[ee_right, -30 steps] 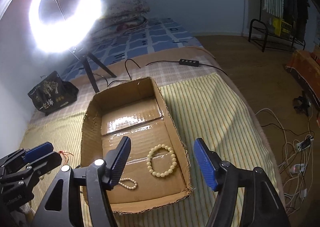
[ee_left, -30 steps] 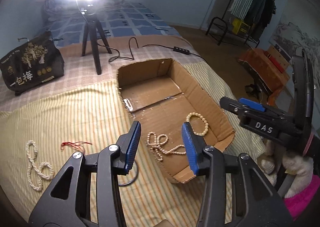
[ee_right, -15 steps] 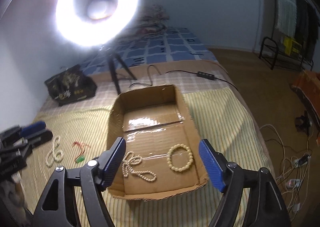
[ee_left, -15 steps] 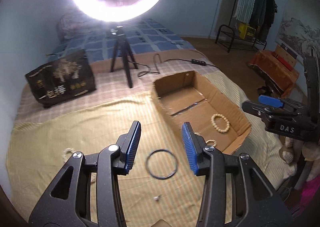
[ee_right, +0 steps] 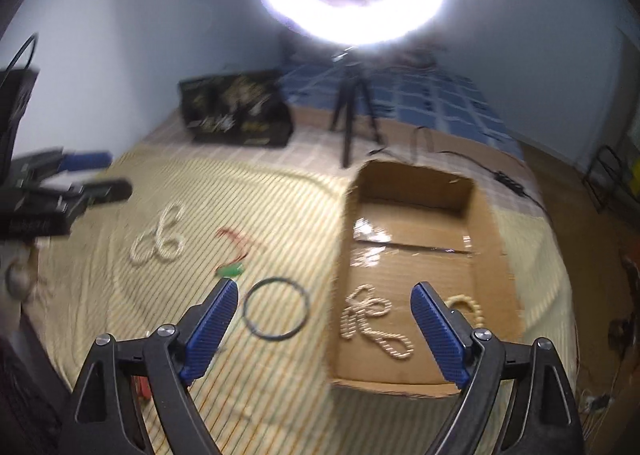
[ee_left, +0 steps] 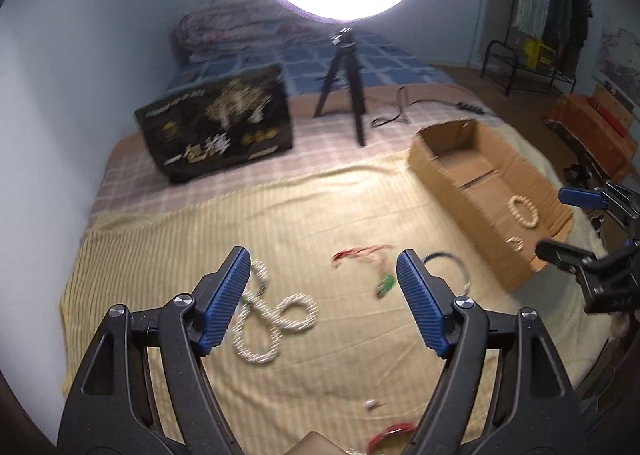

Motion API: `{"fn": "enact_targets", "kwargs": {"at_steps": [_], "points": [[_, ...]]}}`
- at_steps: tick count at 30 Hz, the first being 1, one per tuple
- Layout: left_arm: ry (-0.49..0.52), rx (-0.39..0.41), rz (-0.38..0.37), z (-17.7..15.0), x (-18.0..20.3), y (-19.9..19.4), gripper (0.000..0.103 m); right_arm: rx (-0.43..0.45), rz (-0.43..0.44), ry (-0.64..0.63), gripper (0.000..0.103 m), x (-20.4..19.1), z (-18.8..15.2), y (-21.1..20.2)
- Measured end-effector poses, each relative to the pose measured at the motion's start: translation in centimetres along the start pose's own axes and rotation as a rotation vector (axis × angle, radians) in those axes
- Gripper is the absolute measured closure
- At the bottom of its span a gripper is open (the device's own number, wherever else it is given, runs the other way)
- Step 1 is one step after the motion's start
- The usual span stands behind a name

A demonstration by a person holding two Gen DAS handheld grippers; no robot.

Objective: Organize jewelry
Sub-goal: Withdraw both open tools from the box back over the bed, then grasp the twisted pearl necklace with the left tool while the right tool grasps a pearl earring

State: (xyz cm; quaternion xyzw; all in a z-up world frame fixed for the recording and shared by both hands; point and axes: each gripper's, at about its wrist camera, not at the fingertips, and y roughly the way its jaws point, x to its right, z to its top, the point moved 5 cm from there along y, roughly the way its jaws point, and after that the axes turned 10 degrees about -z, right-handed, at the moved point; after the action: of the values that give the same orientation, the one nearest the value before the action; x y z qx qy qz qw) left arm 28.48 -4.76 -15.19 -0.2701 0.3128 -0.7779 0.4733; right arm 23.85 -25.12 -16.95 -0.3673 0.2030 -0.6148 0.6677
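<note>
The left gripper hangs spread wide and empty over the striped blanket, with the looped pearl necklace lying just below its left finger. The right gripper is also spread and empty, near the cardboard box, which already holds a bead bracelet and a second necklace. Motion blur hides the necklace's exact lie, so the left gripper should probably pinch one crossing of loops, then lift slowly.

blanket: yellow, thin stripes
box: brown
necklace: cream
ring: dark
cord: red
pads: blue, ribbed
bag: black, gold print
</note>
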Motion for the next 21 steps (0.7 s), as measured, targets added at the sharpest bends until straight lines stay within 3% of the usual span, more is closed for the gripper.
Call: {"fn": "enact_targets", "kwargs": {"at_steps": [4, 8, 12, 15, 17, 21], "points": [[-0.044, -0.036, 0.012, -1.7, -2.7, 0.7, 0.025, -0.071, 0.058, -0.034, 0.014, -2.6, -1.0, 1.3], [-0.162, -0.096, -0.024, -3.4, -5.9, 2.2, 0.025, -0.131, 0.118, -0.040, 0.016, -4.9, -2.4, 2.6], [-0.300, -0.137, -0.050, -4.9, -8.5, 3.7, 0.026, -0.205, 0.160, -0.028, 0.029, -6.5, -4.1, 4.1], [-0.364, -0.180, -0.047, -5.8, -9.8, 5.0, 0.037, -0.265, 0.187, -0.021, 0.039, -7.2, -5.4, 5.2], [-0.402, -0.200, -0.037, -6.5, -10.7, 5.7, 0.051, -0.293, 0.194, -0.013, 0.043, -7.4, -6.0, 5.8], [-0.427, -0.245, -0.002, -8.0, -11.6, 6.9, 0.064, -0.326, 0.233, 0.009, 0.056, -7.7, -6.5, 6.2]]}}
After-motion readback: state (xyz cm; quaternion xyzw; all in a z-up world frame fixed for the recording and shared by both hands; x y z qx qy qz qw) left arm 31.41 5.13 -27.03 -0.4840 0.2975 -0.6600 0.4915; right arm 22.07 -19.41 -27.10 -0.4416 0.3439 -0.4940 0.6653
